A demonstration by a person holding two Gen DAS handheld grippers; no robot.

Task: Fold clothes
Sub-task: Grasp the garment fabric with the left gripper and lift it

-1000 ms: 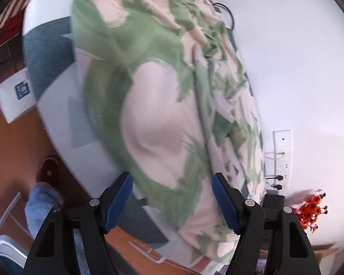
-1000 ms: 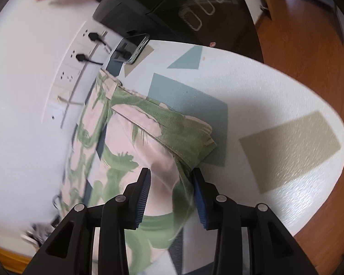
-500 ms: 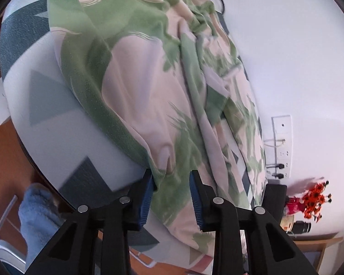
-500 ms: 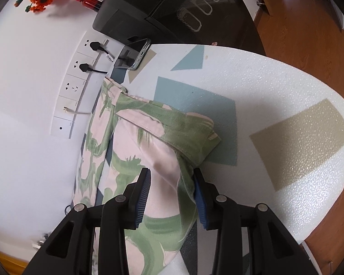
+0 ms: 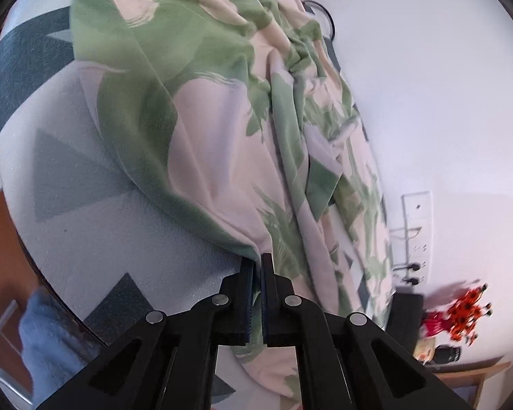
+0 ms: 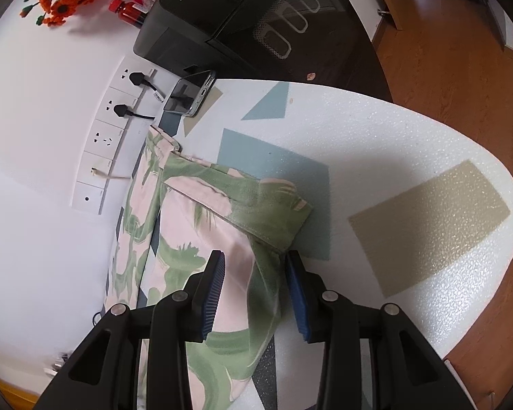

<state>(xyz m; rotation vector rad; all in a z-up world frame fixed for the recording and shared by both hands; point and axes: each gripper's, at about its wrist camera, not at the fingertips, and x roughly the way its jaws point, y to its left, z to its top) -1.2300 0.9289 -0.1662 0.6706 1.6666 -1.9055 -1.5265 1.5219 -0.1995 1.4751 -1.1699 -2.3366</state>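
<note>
Your left gripper (image 5: 257, 266) has its fingers pinched together on the garment (image 5: 215, 130), holding its near edge where the cloth reaches toward the front edge of the surface (image 5: 85, 239). Your right gripper (image 6: 254, 275) has its fingers apart, straddling a fold of the same garment (image 6: 201, 239) beside its banded end, with cloth between them but not yet clamped.

The garment lies lengthwise along the wall edge of the surface, rumpled and partly doubled over itself. By the look of it, the fold is only begun: one long layer seems turned over, creases remain, and no compact stack exists. What is left, I judge, is to secure the right end, carry both ends over, and flatten.
</note>
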